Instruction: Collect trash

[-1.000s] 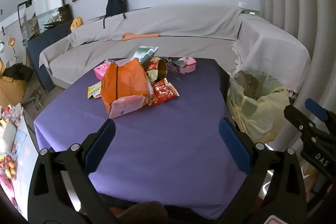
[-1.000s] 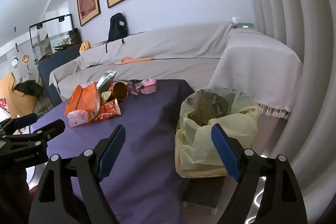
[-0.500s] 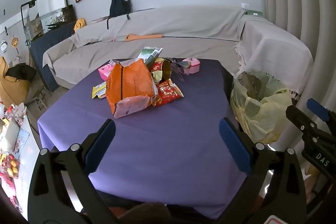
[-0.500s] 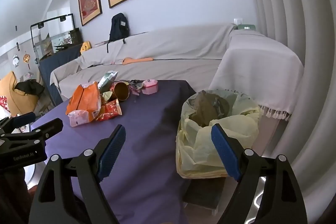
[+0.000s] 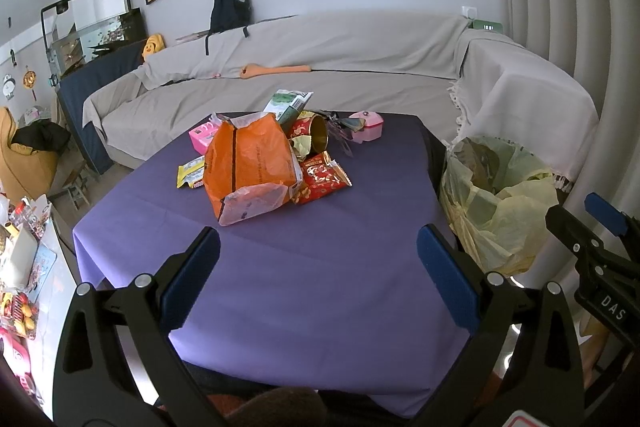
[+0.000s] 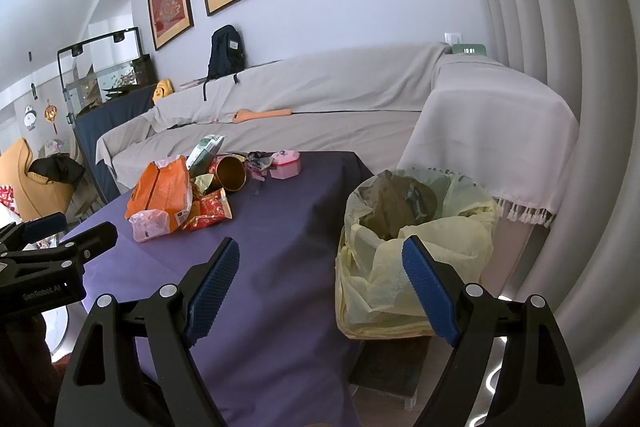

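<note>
While both tongs hang spread and empty, the readings are as follows:

Change, left view: compared with the frames a second ago, the trash pile sits slightly lower and nearer to the left tongs (image 5: 318, 275); the shift is small, a slow advance toward the desk (image 5: 280, 267).
Change, right view: framing is almost the same as a second ago; the right tongs (image 6: 320, 283) have barely moved.
Left tongs state: released, fingers wide apart, nothing between them.
Right tongs state: released, fingers wide apart, nothing between them.
Trash location: ahead of the left tongs, well apart, near the far middle of the desk.
Nearest item: orange bag (image 5: 250, 167), straight ahead and slightly left of the left tongs' centre line.
Adjacent items: red snack wrapper (image 5: 322, 177) touching the bag's right side; gold can (image 5: 318, 135) behind it, lying on its side; pink box (image 5: 368, 125) further right.
Bin: bin with yellow liner (image 6: 416, 247), just ahead of the right tongs, off the desk's right edge, already holding some waste.
Task meaning: judged as the approach stage; nothing from the pile has been collected yet, and the orange bag is the likely first grasp.
</note>
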The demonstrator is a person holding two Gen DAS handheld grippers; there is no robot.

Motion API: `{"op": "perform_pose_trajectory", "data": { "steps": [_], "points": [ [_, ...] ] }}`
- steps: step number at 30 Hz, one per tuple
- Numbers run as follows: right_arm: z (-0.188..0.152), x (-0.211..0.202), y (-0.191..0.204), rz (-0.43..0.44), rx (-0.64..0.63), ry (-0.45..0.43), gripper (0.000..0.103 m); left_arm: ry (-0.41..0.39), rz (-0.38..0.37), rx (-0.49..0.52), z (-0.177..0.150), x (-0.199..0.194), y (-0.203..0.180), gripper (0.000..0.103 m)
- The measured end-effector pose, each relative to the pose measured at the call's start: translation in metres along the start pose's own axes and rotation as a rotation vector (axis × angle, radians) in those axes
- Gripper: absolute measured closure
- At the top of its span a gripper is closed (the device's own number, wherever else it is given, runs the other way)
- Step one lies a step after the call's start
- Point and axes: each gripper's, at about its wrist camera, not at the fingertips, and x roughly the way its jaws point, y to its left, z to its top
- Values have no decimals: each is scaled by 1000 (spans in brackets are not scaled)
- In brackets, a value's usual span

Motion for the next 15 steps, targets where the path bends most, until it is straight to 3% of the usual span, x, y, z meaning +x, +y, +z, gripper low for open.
{"op": "perform_pose_trajectory", "data": {
  "steps": [15],
  "points": [
    [1,0,-1,3,3,-1,23,0,1,1,0,1,-1,9]
  ]
}}
